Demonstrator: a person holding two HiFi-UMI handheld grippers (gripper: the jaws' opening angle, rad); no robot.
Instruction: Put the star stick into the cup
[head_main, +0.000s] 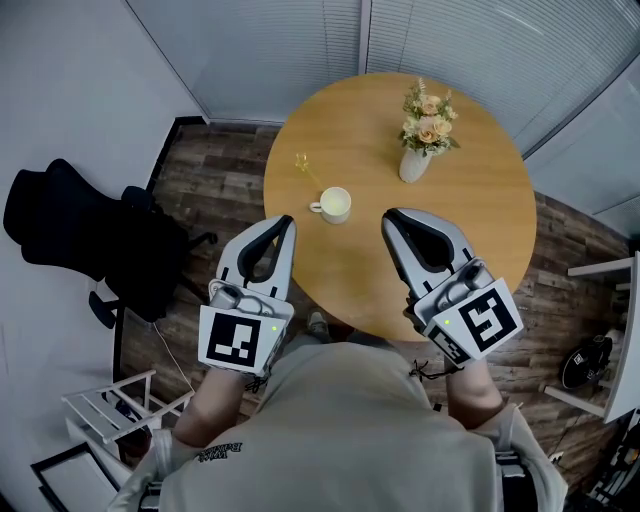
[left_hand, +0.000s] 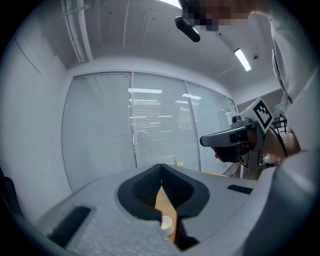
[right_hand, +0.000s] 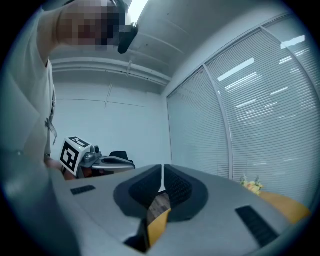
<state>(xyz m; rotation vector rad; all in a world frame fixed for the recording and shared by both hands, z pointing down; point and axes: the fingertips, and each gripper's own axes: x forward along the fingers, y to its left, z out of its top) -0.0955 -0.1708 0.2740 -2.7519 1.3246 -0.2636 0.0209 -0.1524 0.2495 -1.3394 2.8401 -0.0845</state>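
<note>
Head view, table (head_main: 480, 240): round, smooth pale wood.
Cup (head_main: 334, 204): white, glossy, handled, standing upright, holding nothing.
Star stick (head_main: 306, 170): thin, yellow, lying flat just beyond the cup, star end pointing away, shaft running toward the cup.
Vase (head_main: 414, 166): white, holding peach flowers (head_main: 428, 118).
Left gripper (head_main: 288, 222): jaws pressing together, gripping nothing.
Right gripper (head_main: 390, 217): likewise.

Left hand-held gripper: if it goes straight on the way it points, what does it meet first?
Likely the white ceramic cup, seen low between the left hand-held gripper's jaws; depth is unclear, so it might pass above it.
</note>
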